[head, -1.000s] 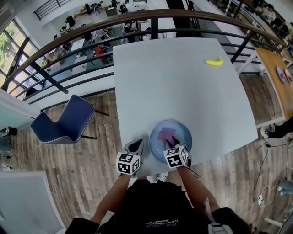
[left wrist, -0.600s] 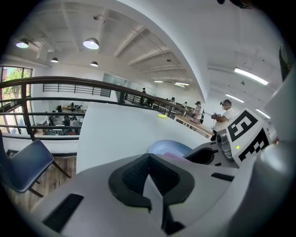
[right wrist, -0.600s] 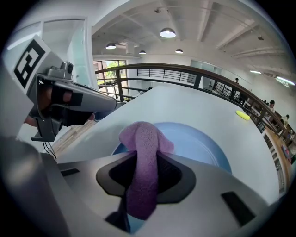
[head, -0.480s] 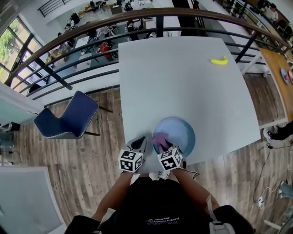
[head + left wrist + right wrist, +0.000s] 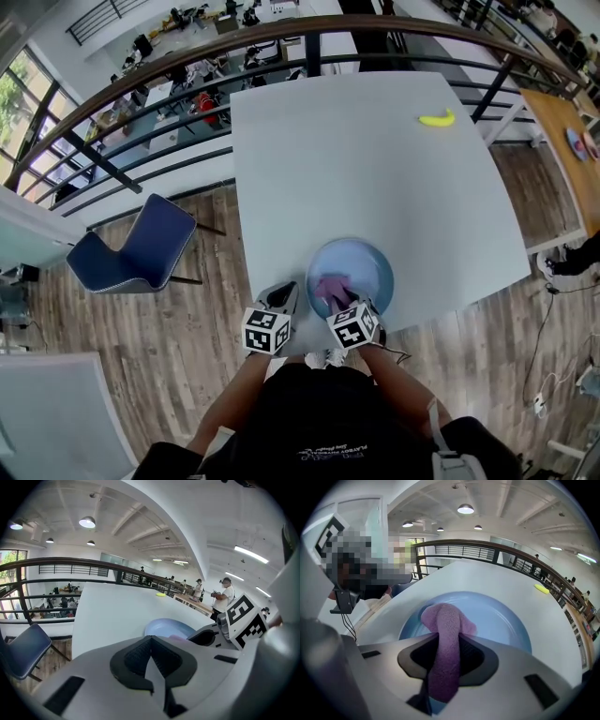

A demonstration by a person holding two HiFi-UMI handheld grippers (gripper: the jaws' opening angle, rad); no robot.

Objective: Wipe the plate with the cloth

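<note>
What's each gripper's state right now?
Left gripper: shut, nothing between the jaws.
Right gripper: shut on the purple cloth, which lies on the blue plate.

From the head we look steeply down on the white table [image 5: 375, 169], with the left gripper [image 5: 279, 298] and right gripper [image 5: 347, 298] nearest us at the frame's bottom. The left gripper's camera sits just behind its closed fingers and skims low over the tabletop; the plate [image 5: 164, 626] lies beyond the fingertips, to their right. The right gripper's camera hangs close over that plate, the cloth [image 5: 443, 634] between its fingers. All three views share the plate and the far banana [image 5: 437, 119].
</note>
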